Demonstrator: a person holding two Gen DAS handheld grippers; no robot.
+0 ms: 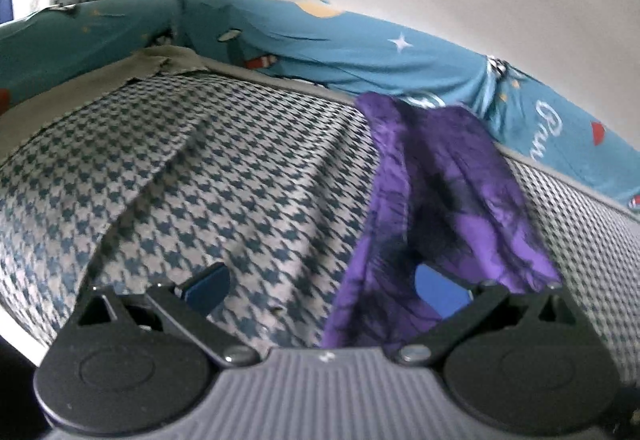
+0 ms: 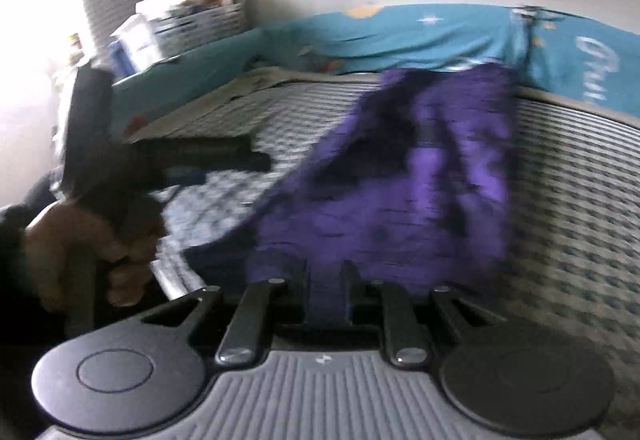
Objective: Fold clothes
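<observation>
Fabric of the purple-and-black patterned garment (image 2: 404, 175), draped on the houndstooth-covered bed (image 1: 224, 175), is light, limp and likely slippery, so my right gripper (image 2: 325, 292) clamps its near hem with fingers almost together, while my left gripper (image 1: 320, 288) spreads beside the cloth's edge, gripping nothing.

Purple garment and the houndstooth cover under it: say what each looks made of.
Purple garment: thin, soft woven or knit fabric, probably printed or tie-dyed, judging by dark blotches on purple and its limp folds; slight sheen, fibre unclear. Houndstooth cover: thicker matte cloth, likely cotton-type, with a blue-and-white tooth pattern and shallow creases.
</observation>
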